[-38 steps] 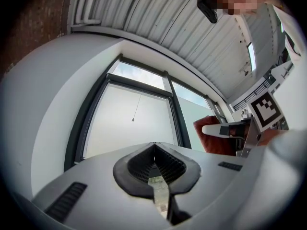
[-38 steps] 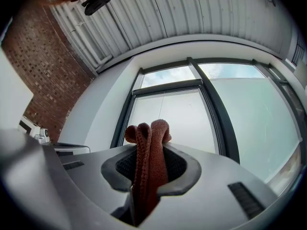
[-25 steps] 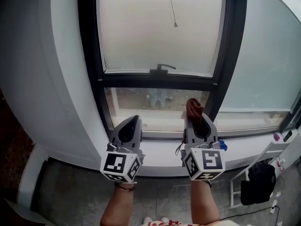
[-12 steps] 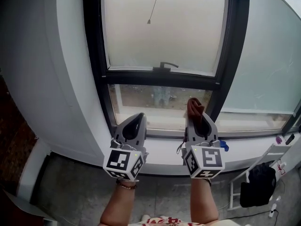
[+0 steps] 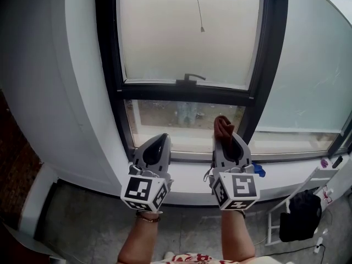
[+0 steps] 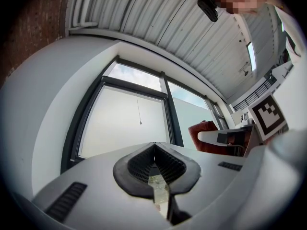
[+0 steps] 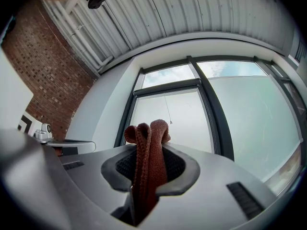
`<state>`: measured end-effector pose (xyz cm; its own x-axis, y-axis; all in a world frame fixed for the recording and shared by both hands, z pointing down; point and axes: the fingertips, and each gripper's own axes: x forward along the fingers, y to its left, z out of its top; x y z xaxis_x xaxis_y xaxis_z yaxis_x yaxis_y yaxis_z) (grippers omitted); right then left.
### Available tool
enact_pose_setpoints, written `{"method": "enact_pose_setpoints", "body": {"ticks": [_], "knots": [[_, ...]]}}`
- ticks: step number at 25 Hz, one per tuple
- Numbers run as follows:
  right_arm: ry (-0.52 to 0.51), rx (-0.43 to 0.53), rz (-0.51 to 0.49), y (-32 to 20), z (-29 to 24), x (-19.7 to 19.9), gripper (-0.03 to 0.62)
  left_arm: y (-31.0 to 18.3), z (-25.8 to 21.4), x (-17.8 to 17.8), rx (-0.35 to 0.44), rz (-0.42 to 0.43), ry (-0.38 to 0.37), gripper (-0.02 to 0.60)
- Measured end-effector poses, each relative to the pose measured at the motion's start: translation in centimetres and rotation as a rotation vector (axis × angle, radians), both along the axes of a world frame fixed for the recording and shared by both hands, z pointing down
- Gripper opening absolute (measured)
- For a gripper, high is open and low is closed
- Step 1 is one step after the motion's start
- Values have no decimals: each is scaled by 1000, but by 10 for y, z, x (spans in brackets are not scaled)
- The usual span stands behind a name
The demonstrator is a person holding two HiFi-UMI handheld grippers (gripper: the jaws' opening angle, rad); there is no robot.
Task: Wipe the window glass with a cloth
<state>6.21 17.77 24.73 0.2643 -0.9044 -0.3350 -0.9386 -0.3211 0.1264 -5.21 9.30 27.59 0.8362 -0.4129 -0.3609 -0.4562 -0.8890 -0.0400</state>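
The right gripper [image 5: 226, 143] has its jaws clamped on the rust-brown knitted cloth [image 7: 146, 143]. The cloth protrudes at 12 o'clock, in front of the lower clear pane of window glass [image 5: 165, 126].

The left gripper [image 5: 155, 147] sits at 9 o'clock of the right one, its jaws together with nothing between them.

Judgement: contact between cloth and glass cannot be confirmed, and no wiped area is discernible. The wiping is presumably all left to do.

Only the head view shows the black window handle [image 5: 190, 79]. Only the gripper views show the ribbed white ceiling [image 7: 192, 13].

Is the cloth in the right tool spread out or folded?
Folded. The brown cloth stands in bunched upright folds, pinched between the jaws of the right tool.
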Motion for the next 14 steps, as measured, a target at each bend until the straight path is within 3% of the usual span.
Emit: {"method": "enact_pose_setpoints", "body": {"ticks": [14], "knots": [[19,7,-18,1,-9,-1,94,6,-5,10,9,10,-4,20]]}}
